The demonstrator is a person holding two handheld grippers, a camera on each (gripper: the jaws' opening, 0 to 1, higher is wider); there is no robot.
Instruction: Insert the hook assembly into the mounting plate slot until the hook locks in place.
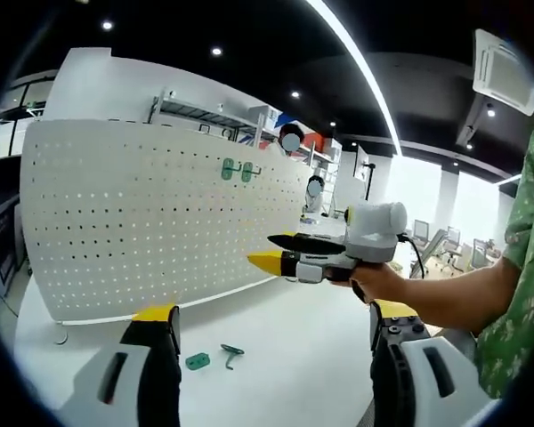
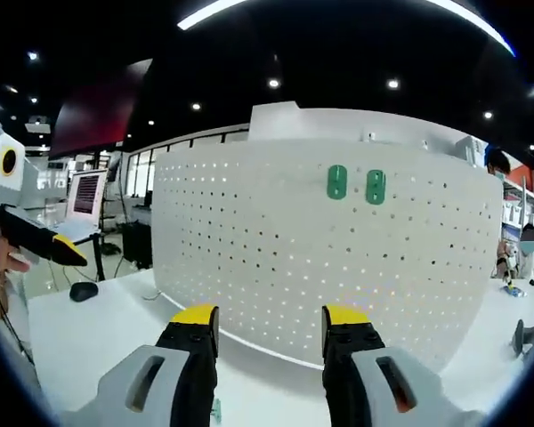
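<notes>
Green plate and hook lying flat on table before pegboard, hook's long side pointing toward board. Left gripper and right gripper both hanging wide apart, holding nothing.

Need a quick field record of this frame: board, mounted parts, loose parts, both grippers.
board: white pegboard, upright on the white table
mounted: two green plates side by side, high on the board
loose: green plate and hook lying on the table, apart from each other
left gripper: open, empty, above the table
right gripper: open, empty, facing the board
</notes>
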